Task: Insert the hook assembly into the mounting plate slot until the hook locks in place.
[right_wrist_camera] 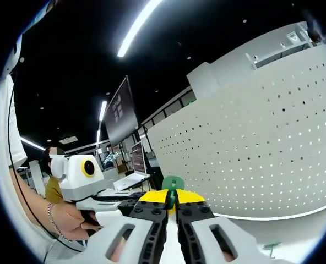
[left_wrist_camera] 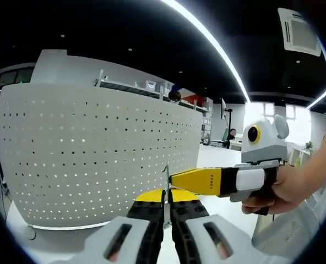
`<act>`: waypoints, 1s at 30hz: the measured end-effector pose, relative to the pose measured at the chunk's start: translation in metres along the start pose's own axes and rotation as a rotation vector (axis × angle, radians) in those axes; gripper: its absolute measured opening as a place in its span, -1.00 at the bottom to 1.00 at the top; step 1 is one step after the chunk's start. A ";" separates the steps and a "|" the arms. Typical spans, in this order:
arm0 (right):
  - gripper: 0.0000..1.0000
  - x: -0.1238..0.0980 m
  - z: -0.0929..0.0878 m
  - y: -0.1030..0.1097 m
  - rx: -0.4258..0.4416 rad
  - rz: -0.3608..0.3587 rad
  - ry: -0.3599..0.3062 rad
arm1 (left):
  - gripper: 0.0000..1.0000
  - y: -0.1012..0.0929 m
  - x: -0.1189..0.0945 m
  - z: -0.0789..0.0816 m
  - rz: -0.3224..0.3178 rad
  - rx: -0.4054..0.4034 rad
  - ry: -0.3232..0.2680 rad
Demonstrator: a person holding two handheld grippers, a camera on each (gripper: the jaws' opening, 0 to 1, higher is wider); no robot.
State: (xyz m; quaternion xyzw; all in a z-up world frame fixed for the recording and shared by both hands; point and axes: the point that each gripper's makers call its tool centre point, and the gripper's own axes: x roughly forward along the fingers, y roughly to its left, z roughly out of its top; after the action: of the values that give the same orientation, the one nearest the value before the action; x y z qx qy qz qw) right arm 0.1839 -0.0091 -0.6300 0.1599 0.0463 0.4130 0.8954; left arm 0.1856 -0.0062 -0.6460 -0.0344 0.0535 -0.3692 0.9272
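The left gripper and right gripper both clench the thin, stiff, light hook; grip its flat shank, facing the pegboard.

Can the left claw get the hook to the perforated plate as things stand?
Probably yes: the left claw is shut on a thin metal hook, the pegboard plate stands straight ahead, and the right claw sits beside, not between.

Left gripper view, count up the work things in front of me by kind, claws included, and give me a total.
Perforated white mounting plate: 1
Thin metal hook in the left claw: 1
Claws, with the right claw reaching in: 2
Total: 4
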 end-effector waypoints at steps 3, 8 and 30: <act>-0.96 0.000 -0.001 -0.001 0.023 -0.009 0.006 | -0.96 0.000 0.001 -0.001 0.003 0.014 0.012; -0.97 -0.004 0.000 -0.002 0.064 0.000 -0.019 | -0.96 -0.003 0.001 0.000 -0.009 0.000 0.000; -0.98 -0.007 -0.004 -0.006 0.077 -0.013 0.005 | 0.22 -0.010 0.008 -0.019 -0.045 0.109 0.098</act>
State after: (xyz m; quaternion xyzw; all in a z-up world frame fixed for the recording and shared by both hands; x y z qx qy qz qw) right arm 0.1833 -0.0169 -0.6363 0.1927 0.0656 0.4056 0.8911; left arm 0.1822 -0.0197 -0.6643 0.0328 0.0779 -0.3934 0.9155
